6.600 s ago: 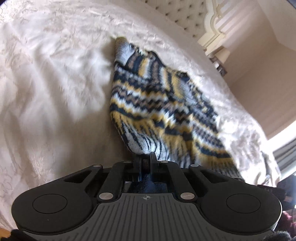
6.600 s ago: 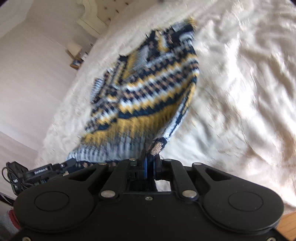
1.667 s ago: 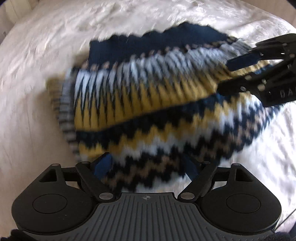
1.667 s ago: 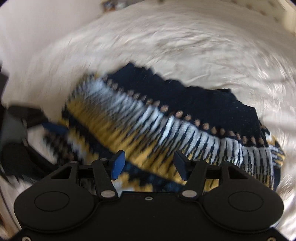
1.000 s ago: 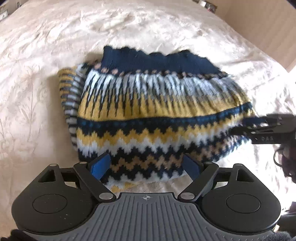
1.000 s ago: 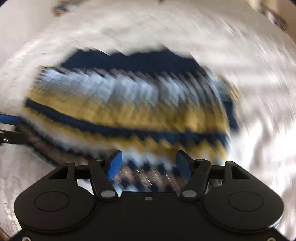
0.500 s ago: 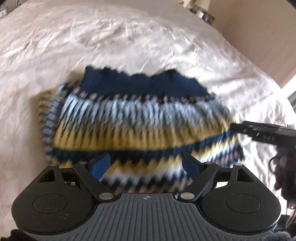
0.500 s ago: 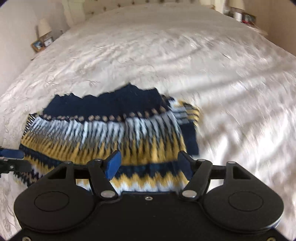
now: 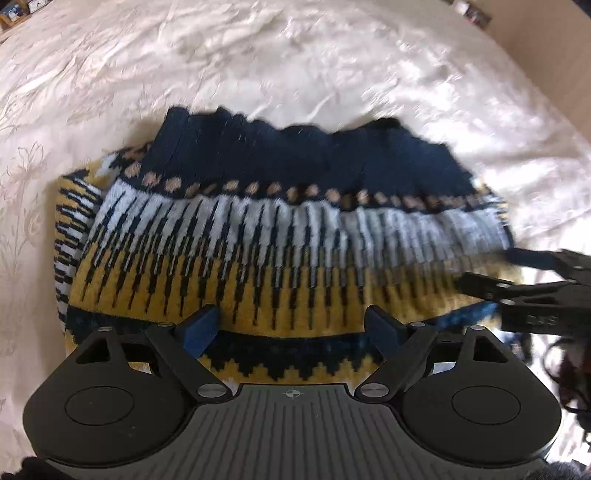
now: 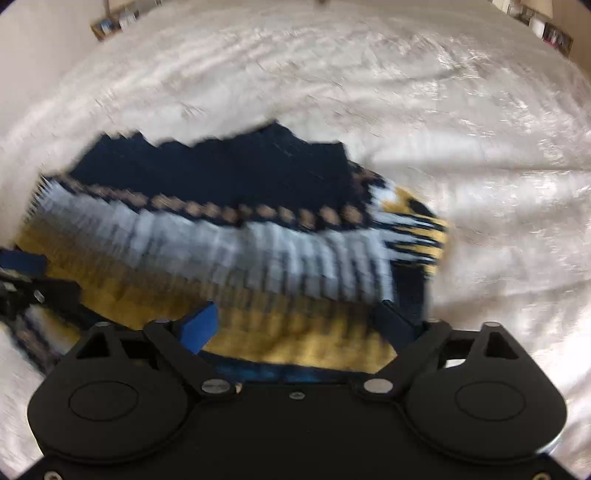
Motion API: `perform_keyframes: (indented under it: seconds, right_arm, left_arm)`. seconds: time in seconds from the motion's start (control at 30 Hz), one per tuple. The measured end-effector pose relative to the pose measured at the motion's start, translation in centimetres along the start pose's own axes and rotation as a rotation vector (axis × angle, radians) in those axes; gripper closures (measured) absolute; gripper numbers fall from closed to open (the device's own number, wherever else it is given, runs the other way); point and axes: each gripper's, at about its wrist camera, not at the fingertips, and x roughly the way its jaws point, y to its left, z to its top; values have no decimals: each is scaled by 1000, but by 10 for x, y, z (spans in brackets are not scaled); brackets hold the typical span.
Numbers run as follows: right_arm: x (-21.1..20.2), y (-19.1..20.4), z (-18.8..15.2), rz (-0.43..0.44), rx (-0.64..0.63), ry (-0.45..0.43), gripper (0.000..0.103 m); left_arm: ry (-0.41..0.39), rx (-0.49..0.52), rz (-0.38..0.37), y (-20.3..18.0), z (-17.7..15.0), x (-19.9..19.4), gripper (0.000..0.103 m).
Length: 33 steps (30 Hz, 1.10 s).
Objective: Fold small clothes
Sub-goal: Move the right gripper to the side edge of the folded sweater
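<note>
Left wrist view: no container is present; the one item under inspection is a folded knitted sweater (image 9: 280,236), banded in navy, white and mustard with a row of tan dots, lying flat on the bed (image 9: 295,66). The left tool (image 9: 291,326) hangs over the near part of the sweater with its jaws spread wide; its blue pads (image 9: 201,326) stand apart above the knit and grip nothing. At the right edge of this view the right tool (image 9: 491,273) reaches in over the sweater's right end; whether it touches the cloth cannot be told. Right wrist view, blurred: the right tool (image 10: 299,325) is released, its jaws have just been opening, and the sweater (image 10: 229,236) lies below and between them, unclamped. The left tool (image 10: 26,273) shows at the left edge over the sweater's far end. The bed is covered with a cream bedspread (image 10: 480,184), creased and faintly floral in pattern. Small items stand on furniture (image 10: 114,22) beyond the bed's far corners, too small to identify. A beige wall (image 9: 554,55) closes the room at the right.
</note>
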Motion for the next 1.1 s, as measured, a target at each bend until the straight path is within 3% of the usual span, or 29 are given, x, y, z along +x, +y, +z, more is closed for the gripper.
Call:
perform_keyframes:
  seconds: [0.07, 0.17, 0.27, 0.47, 0.77, 1.1]
  right_arm:
    - [4, -15, -6, -9, 40, 34, 1]
    - [4, -38, -16, 20, 147, 51, 1]
    - [3, -50, -25, 53, 171, 47, 1]
    - [-1, -66, -30, 146, 245, 26, 1]
    - [2, -109, -41, 412, 437, 4, 0]
    - [22, -127, -41, 558, 529, -6, 0]
  left_arm:
    - [29, 10, 24, -2, 1, 11, 17]
    - [47, 32, 39, -6, 2, 21, 7]
    - [60, 39, 52, -8, 2, 29, 1]
    - [71, 44, 67, -12, 6, 35, 1]
    - [71, 40, 76, -12, 10, 42, 0]
    - [64, 28, 92, -11, 8, 43, 0]
